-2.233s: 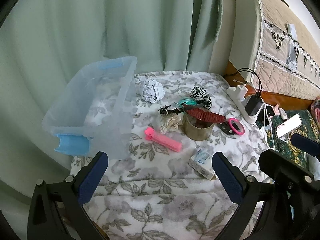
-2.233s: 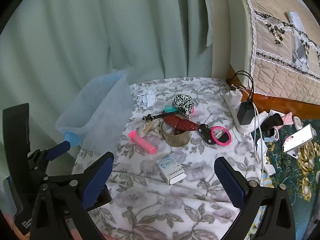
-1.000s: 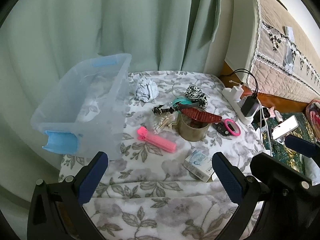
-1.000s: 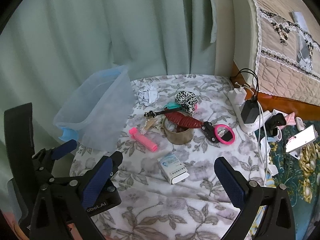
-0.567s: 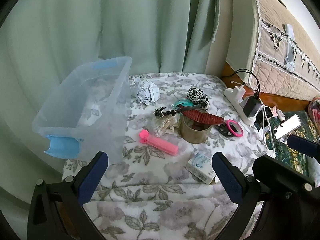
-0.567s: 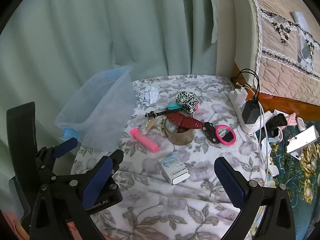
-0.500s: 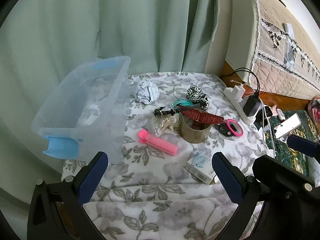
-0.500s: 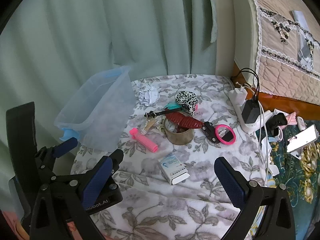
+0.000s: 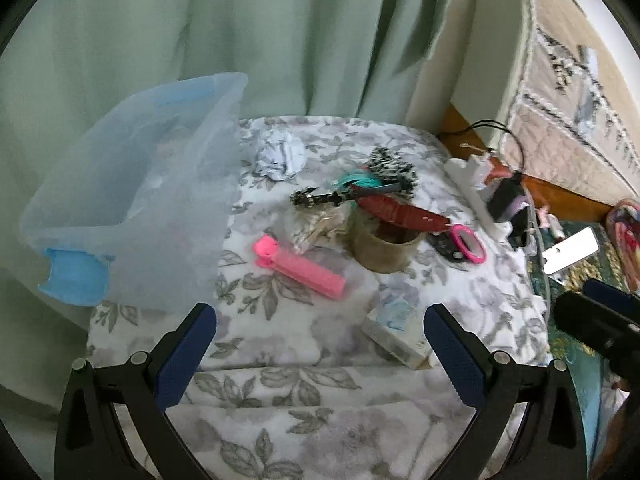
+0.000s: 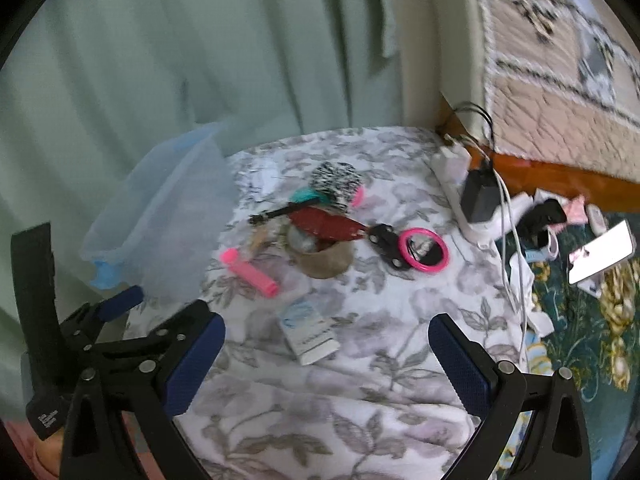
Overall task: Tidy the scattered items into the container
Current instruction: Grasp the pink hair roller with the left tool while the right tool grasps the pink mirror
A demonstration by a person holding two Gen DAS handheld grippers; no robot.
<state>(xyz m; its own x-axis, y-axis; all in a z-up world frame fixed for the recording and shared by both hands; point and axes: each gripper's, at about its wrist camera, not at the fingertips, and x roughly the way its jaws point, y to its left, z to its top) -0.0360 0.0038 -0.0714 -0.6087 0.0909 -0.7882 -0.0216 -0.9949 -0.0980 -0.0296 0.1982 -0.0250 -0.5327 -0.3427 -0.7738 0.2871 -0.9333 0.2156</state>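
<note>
Claws — left claw (image 9: 320, 344), right claw (image 10: 326, 354) — gape empty above cloth's bare near edge (image 9: 304, 408).

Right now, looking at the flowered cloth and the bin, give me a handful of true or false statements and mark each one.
1. Both grippers, left gripper and right gripper, are open and hold nothing. True.
2. The pink hair clip lies inside the clear bin. False: it lies on the cloth beside the bin.
3. The red comb rests across the tape roll. True.
4. The small white box stands on the tape roll. False: it lies flat on the cloth, nearer the grippers.
</note>
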